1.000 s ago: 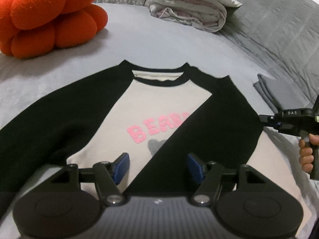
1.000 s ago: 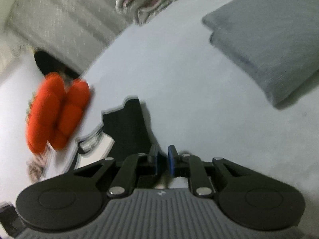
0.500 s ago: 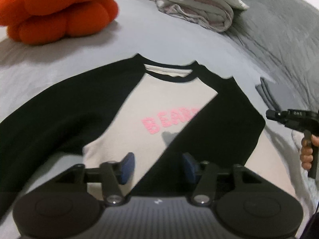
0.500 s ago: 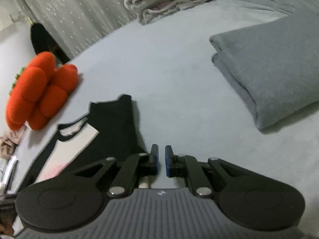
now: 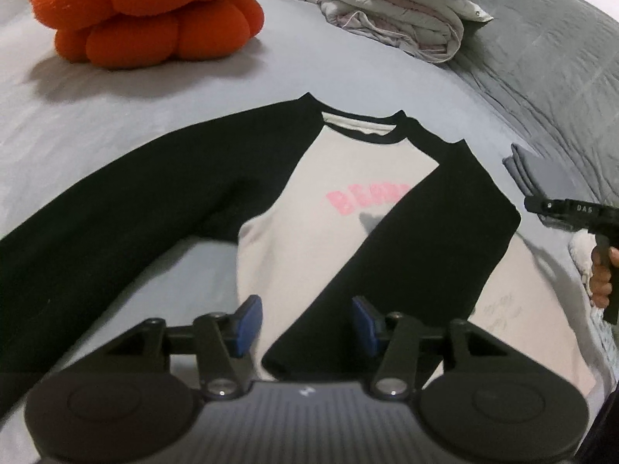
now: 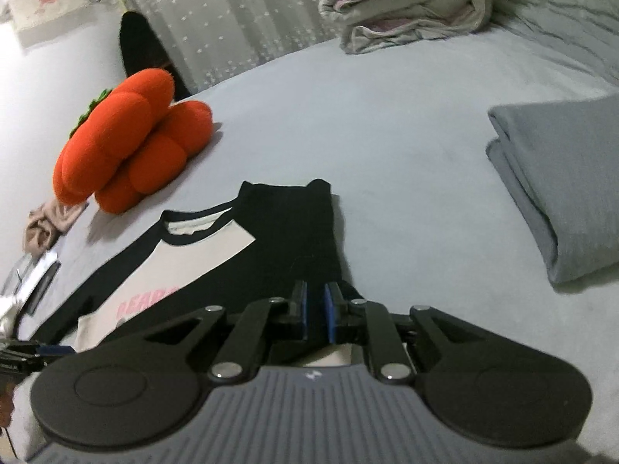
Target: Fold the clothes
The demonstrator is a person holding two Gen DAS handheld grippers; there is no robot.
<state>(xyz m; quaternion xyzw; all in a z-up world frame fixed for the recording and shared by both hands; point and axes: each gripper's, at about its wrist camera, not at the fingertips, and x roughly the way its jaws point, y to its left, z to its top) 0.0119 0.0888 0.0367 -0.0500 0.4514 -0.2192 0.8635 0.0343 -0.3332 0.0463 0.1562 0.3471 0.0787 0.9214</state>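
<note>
A cream raglan shirt (image 5: 348, 178) with black sleeves and pink letters lies flat on the grey bed. Its right sleeve (image 5: 418, 255) is folded across the body; its left sleeve (image 5: 116, 208) is spread out to the left. My left gripper (image 5: 305, 323) is open and empty, held over the shirt's lower part near the folded sleeve's cuff. My right gripper (image 6: 315, 311) has its jaws nearly closed with a thin gap and holds nothing, above the shirt's (image 6: 216, 247) folded black sleeve. It also shows at the right edge of the left wrist view (image 5: 572, 212).
An orange pumpkin cushion (image 5: 151, 11) sits at the back left. A folded quilt pile (image 5: 406, 11) is at the back. A folded grey cloth (image 6: 561, 178) lies right of the shirt. A beige cloth (image 6: 50, 224) and small items lie at the far left.
My left gripper has drawn back and shifted left, so more of the shirt shows. My right gripper has swung round to face the shirt, its jaws staying nearly closed.
</note>
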